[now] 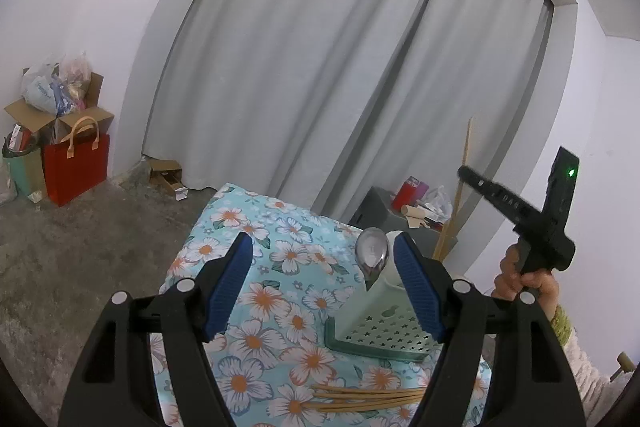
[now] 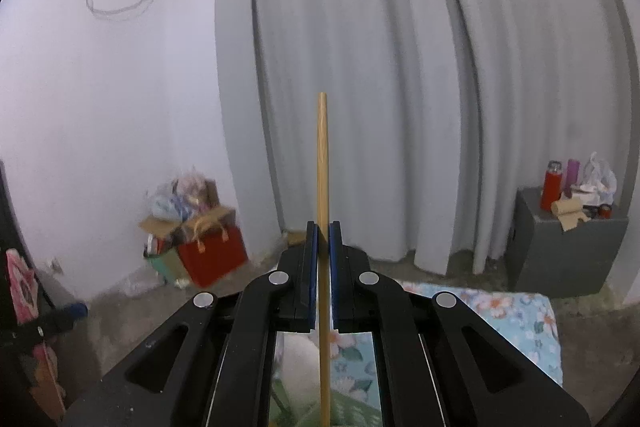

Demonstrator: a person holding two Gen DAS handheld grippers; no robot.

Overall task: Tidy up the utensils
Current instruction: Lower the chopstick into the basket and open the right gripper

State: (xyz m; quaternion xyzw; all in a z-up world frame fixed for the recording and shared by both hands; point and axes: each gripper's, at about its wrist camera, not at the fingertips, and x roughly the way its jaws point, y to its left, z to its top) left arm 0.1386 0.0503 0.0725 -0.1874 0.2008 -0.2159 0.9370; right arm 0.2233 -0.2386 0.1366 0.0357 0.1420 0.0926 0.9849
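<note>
My left gripper (image 1: 322, 279) hangs open over a table with a floral cloth (image 1: 248, 227), nothing between its blue pads. Just right of it stands a pale green perforated utensil holder (image 1: 384, 323) on a darker green tray, with a metal spoon (image 1: 372, 253) sticking up out of it. Several wooden chopsticks (image 1: 368, 401) lie on the cloth near the front edge. In the right wrist view my right gripper (image 2: 323, 247) is shut on a single wooden chopstick (image 2: 322, 155) held upright. The same chopstick (image 1: 460, 195) and a hand on the right gripper's handle (image 1: 524, 275) show at the right of the left wrist view.
A red gift bag (image 1: 76, 171) and cardboard boxes stand by the wall at the left. A grey cabinet (image 2: 568, 255) with red and purple bottles stands right of the grey curtain (image 2: 360, 67). The floor around the table is bare concrete.
</note>
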